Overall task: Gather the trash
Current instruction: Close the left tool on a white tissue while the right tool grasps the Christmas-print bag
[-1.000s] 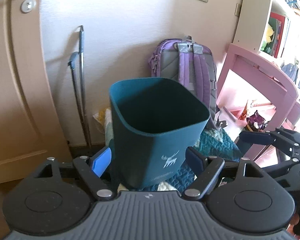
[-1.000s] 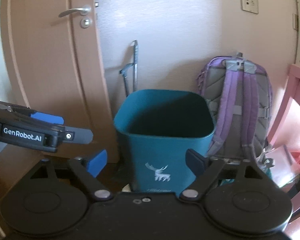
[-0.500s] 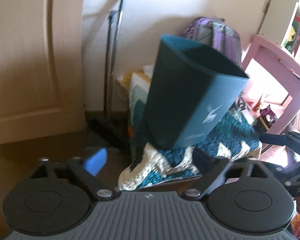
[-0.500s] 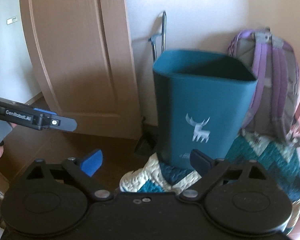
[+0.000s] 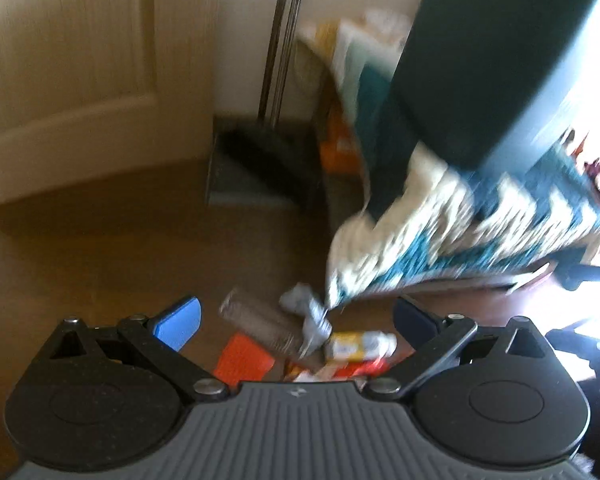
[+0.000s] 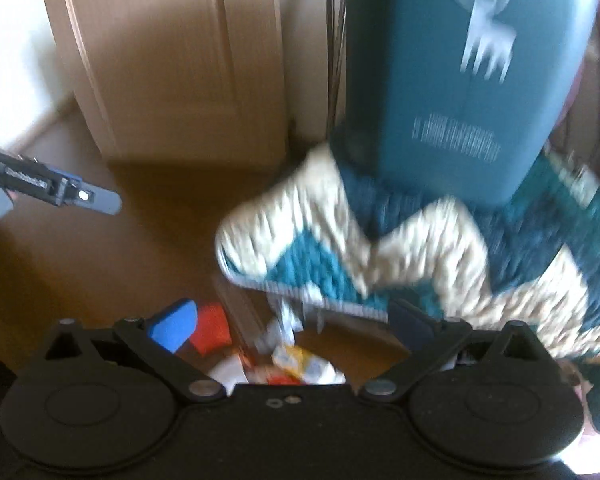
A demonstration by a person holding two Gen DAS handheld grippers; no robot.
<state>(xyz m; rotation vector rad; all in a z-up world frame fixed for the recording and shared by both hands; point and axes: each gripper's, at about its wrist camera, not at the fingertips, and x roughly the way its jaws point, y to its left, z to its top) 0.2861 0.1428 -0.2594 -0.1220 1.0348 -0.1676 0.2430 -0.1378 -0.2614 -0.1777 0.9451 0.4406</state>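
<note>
Trash (image 5: 312, 344) on floor below teal bin (image 6: 460, 80), contents unseen; both jaws spread.

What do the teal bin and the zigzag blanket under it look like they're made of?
Teal bin: probably moulded plastic, with smooth matte walls and a printed white deer. Blanket: looks like chunky knitted or crocheted yarn, with ribbed cream and teal zigzags. Blur leaves both uncertain.
</note>
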